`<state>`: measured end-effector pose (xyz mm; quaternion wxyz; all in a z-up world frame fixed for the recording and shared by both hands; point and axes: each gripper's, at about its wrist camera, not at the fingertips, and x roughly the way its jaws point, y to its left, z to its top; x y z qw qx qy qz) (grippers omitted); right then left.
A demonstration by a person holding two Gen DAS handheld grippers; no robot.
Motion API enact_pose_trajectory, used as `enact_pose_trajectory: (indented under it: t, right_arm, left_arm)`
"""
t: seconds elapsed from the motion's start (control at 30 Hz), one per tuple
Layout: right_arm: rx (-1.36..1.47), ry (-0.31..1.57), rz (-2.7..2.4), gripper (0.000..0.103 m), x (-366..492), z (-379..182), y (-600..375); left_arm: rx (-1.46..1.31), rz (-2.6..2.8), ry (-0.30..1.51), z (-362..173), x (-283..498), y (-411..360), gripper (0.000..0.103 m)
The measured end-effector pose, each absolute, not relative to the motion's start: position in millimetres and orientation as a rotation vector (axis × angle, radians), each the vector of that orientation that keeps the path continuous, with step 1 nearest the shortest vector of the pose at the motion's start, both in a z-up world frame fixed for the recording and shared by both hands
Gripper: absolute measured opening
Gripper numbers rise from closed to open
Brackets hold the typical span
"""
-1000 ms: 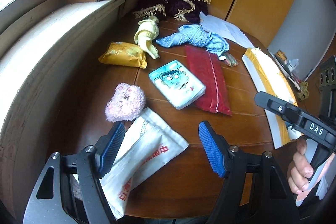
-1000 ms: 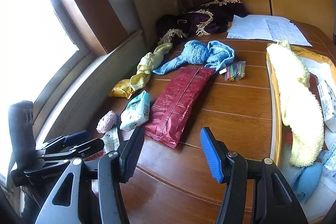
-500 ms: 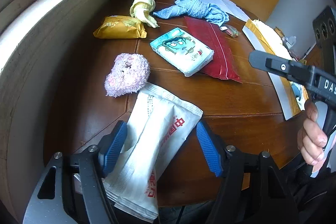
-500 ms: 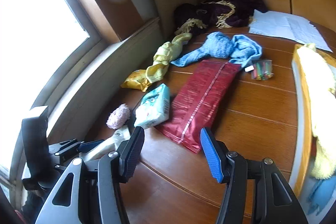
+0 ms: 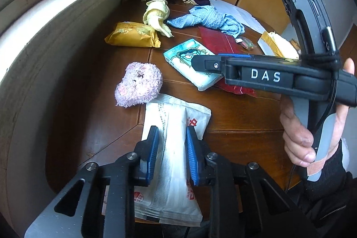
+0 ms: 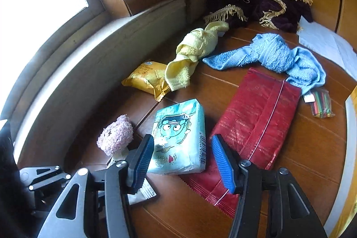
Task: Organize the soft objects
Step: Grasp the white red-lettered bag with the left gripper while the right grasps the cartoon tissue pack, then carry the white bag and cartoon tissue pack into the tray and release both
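Note:
My left gripper is shut on a white plastic packet with red print, which lies at the near edge of the round wooden table. A pink fluffy toy sits just beyond the packet. My right gripper stands open over the near end of a teal tissue pack, one finger on each side, not touching. A red foil packet lies to its right. Farther back are a yellow towel, a blue towel and a yellow snack pack.
A dark purple fringed cloth and white papers lie at the back. A small bag of coloured sticks sits right of the red packet. A window sill curves along the left. A yellow-edged box stands at the right.
My left gripper went from open around the white packet to shut on it. My right gripper moved forward and left, now over the teal tissue pack.

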<state>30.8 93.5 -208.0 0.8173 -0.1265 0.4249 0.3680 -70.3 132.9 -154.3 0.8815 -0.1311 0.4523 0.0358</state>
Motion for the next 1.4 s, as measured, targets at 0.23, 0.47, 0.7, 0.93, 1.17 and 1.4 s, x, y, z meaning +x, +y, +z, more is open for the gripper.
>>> enact_pose_trajectory:
  t: [0.23, 0.47, 0.7, 0.93, 1.17, 1.4]
  right_arm:
    - [-0.286, 0.883, 0.745, 0.011, 23, -207, 87]
    - [-0.145, 0.832, 0.74, 0.009, 12, -182, 41]
    - [-0.017, 0.796, 0.696, 0.009, 3, -168, -19]
    - [0.069, 0.746, 0.65, 0.009, -2, -155, -67]
    - [0.192, 0.64, 0.578, 0.009, 4, -120, -134]
    - [0.282, 0.619, 0.438, 0.009, 35, -112, -203]
  left_arm:
    - [-0.237, 0.089, 0.937, -154, -67, 123, 0.022]
    - [-0.32, 0.061, 0.928, -152, -60, 111, 0.017]
    - [-0.383, 0.0, 0.925, -145, -55, 88, 0.014]
    - [-0.442, -0.119, 0.833, -114, -52, 61, 0.014]
    - [-0.469, -0.189, 0.742, -86, -23, 30, 0.014]
    - [-0.479, -0.252, 0.686, -68, 24, -16, 0.014]
